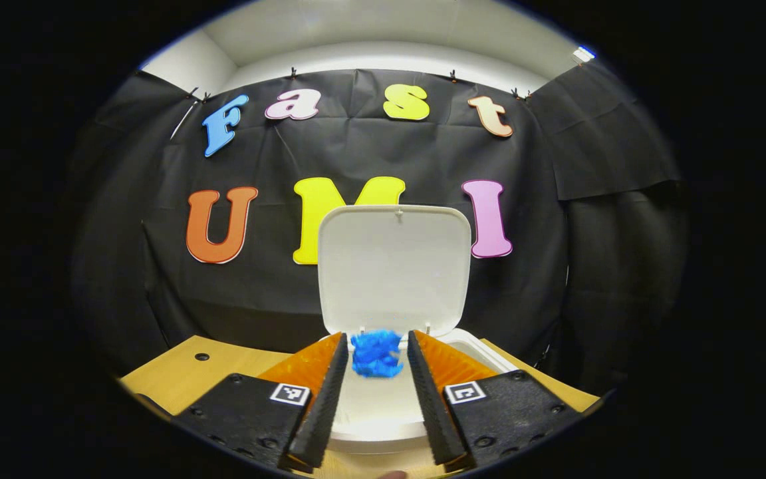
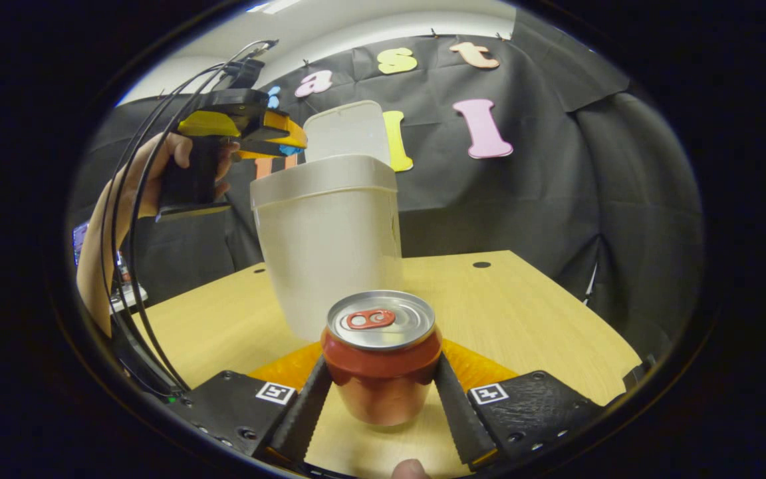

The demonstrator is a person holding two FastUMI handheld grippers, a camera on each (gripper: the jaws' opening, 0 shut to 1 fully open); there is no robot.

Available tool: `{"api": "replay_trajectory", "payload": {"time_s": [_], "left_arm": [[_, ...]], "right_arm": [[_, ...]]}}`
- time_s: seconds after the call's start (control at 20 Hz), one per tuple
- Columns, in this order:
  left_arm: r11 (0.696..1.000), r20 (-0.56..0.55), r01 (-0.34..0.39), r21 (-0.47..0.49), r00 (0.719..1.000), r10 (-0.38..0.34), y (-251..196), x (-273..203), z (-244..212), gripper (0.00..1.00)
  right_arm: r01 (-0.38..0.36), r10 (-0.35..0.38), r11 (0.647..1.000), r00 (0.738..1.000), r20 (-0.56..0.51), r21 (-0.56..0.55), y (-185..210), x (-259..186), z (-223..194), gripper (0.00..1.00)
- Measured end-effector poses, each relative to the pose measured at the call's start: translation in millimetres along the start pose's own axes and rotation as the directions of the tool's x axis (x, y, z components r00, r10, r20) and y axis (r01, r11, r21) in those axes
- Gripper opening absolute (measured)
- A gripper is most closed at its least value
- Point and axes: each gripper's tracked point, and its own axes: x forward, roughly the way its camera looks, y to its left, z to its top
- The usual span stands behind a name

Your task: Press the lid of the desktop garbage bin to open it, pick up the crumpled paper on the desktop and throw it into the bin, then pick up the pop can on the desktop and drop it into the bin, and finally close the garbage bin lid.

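Paper over the open bin, can in the right tongs

Left tongs [image 1: 376, 362] are gripping blue crumpled paper [image 1: 376, 354] above the bin [image 1: 483, 349], lid [image 1: 393, 266] standing up; right tongs [image 2: 380, 392] are clamping the pop can [image 2: 381, 362] on the tabletop [image 2: 522, 313].

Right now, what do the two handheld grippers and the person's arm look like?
The left gripper and right gripper each have ridged, wedge-shaped jaws on black screwed blocks, each block bearing a square black-and-white marker. In the right gripper view, the left one has a black handle, a yellow-and-orange body and black cables looping off it. The forearm shows no sleeve.
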Motion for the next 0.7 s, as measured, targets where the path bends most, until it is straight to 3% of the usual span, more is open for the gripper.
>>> {"api": "replay_trajectory", "payload": {"time_s": [0.2,0.7], "left_arm": [[1.0,-0.001,-0.004,-0.009,1.0,0.004,1,-2,-1,0.99],[1.0,0.018,-0.02,-0.002,1.0,0.02,8,-12,4,1.0]], "right_arm": [[0.007,-0.007,1.0,1.0,0.006,0.004,-2,-1,1,0.82],[0.02,-0.02,1.0,1.0,0.0,-0.002,-2,-2,0,0.8]]}}
